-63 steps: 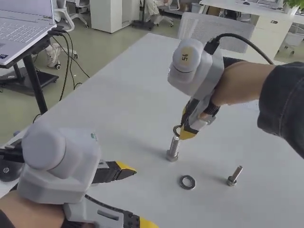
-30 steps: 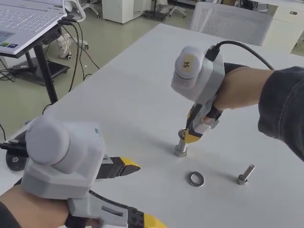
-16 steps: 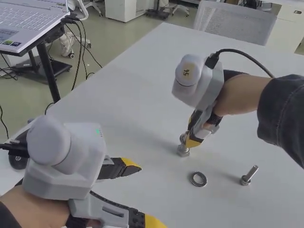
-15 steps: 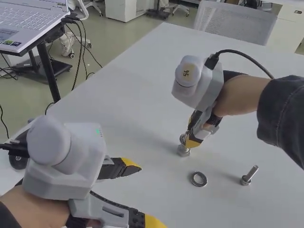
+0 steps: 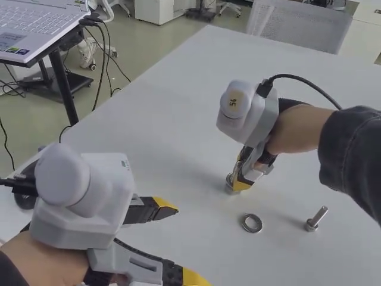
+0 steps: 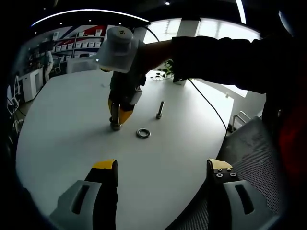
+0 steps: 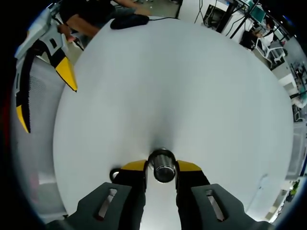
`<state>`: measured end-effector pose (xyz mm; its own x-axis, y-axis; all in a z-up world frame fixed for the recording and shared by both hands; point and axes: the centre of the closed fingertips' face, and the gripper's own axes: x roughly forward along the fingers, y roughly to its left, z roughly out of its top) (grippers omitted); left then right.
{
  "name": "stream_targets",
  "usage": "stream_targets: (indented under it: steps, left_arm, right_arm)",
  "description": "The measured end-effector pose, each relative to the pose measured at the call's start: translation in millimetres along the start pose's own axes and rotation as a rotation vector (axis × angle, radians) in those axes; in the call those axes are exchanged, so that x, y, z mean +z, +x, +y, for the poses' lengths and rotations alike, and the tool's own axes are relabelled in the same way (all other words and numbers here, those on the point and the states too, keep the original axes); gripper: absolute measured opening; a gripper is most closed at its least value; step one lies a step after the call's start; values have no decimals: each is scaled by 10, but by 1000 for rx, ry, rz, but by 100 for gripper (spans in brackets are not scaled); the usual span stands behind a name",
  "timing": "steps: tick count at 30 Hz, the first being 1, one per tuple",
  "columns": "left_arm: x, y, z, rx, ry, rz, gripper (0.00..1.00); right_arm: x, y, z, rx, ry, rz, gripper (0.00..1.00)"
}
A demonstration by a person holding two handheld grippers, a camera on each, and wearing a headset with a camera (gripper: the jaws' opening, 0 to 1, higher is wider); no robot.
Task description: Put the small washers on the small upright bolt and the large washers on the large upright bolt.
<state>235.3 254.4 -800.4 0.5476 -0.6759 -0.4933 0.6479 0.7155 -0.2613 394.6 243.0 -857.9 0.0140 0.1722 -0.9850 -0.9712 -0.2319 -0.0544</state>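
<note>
steel washer is lying flat on the white table, just beside the large bolt. thin, light and slick, it is likely needing an edge pinch. right gripper is straddling that bolt, its grip impossible to tell. left gripper is hovering, jaws spread wide.

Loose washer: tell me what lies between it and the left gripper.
Bare table lies between the washer and the left gripper, as the left gripper view shows.
</note>
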Motion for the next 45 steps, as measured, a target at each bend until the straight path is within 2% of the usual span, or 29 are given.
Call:
stream_targets:
  steps: [12, 15, 21, 27, 37, 45]
  left_arm:
    - [-23, 5, 15, 2, -7, -1, 75]
    - [-28, 6, 15, 3, -4, 2, 75]
    - [-33, 6, 18, 3, -6, 1, 75]
    - [-41, 12, 14, 2, -2, 4, 75]
    - [-41, 27, -49, -6, 9, 7, 75]
    - [10, 43, -69, -13, 21, 9, 75]
  right_arm:
    - [-5, 75, -5, 4, 6, 0, 24]
    - [-43, 92, 20, 8, -8, 23, 25]
    - [-63, 97, 21, 15, 0, 26, 26]
    - [-92, 53, 26, 7, 8, 15, 29]
    - [-227, -45, 124, -4, 35, 11, 30]
    - [-241, -156, 83, -23, 46, -8, 31]
